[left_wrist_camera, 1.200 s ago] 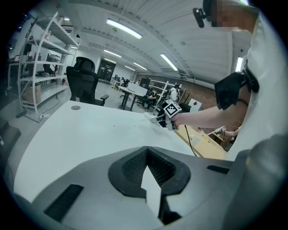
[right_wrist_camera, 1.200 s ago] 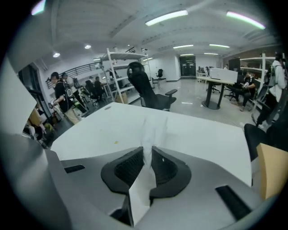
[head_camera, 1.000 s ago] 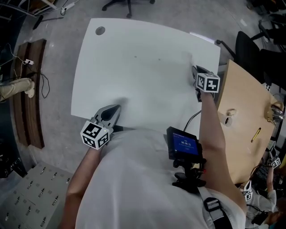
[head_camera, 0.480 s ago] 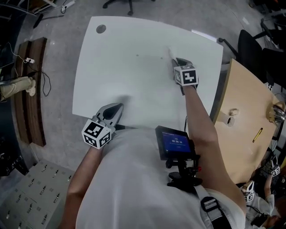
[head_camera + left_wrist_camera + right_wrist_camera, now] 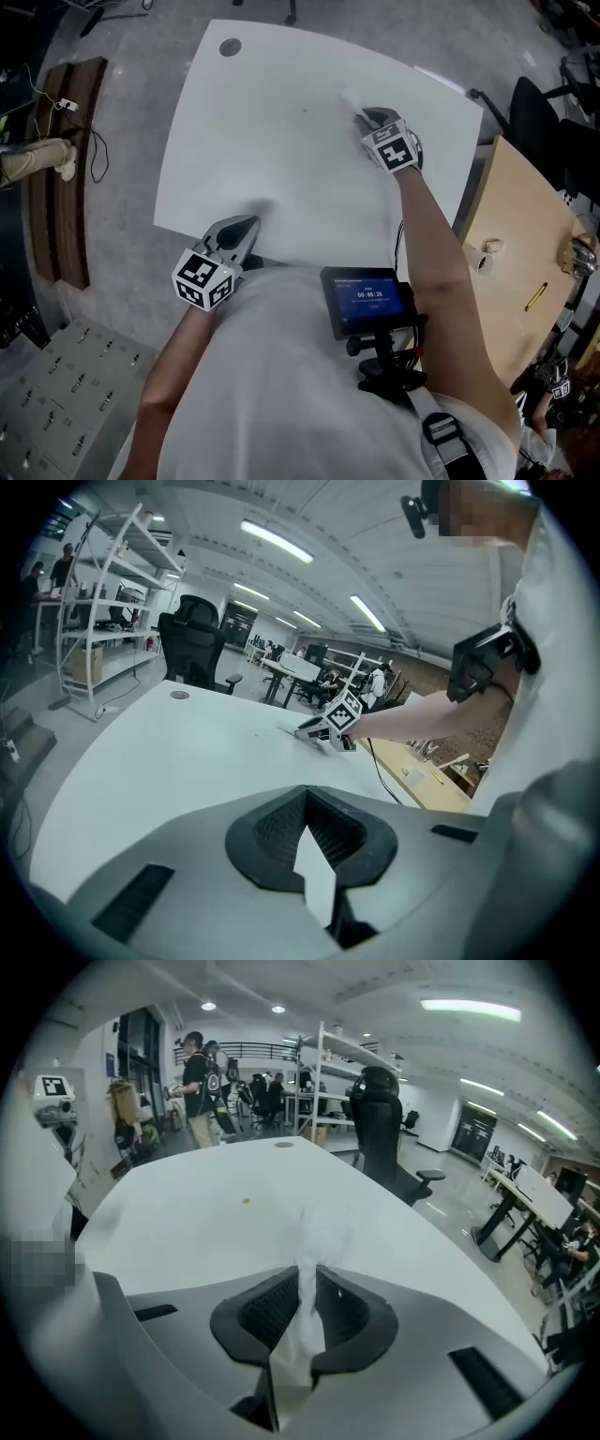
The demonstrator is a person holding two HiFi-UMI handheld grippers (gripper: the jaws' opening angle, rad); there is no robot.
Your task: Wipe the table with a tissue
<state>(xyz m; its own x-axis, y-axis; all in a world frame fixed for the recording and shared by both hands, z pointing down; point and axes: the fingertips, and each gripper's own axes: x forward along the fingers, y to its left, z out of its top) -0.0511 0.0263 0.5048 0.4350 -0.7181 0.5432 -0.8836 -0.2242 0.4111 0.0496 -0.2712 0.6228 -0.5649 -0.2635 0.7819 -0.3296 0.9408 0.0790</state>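
Right gripper (image 5: pixel 307 1283) clamps tissue (image 5: pixel 298 1346), apparently faint overhead

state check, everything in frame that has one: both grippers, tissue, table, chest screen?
right gripper, shut on tissue
tissue, crumpled, pinched between the jaws, free end reaching ahead onto the table
left gripper, jaws together, nothing held, at the near table edge
table, mostly clean, one small speck
chest screen, lit
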